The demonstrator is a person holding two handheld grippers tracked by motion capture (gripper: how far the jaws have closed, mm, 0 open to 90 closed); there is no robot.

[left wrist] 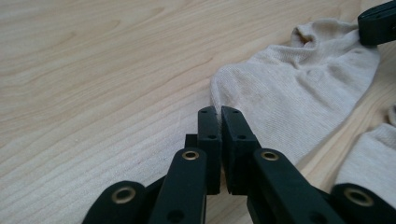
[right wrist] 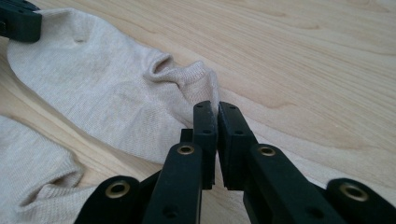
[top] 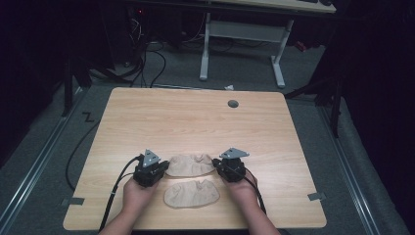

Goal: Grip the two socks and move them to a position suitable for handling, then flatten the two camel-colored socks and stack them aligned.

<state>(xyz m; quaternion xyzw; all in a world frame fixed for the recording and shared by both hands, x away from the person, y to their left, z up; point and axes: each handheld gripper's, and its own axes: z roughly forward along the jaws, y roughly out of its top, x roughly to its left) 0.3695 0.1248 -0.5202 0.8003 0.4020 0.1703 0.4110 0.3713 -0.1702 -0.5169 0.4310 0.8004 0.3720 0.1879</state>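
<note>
Both tongs are closed down on the far sock (top: 190,165) — left tongs (left wrist: 219,112) pinch its rounded end, right tongs (right wrist: 216,108) pinch the cuff edge, one end each, with the sock flat on the counter (top: 195,117) between them. The near sock (top: 191,193) lies just behind the tongs, close to the hands, apart from the held one. For a clean lift I'd raise both ends together and level, keep light tension so the fabric doesn't sag, and check each pinch has both layers — the right bite looks thin.
</note>
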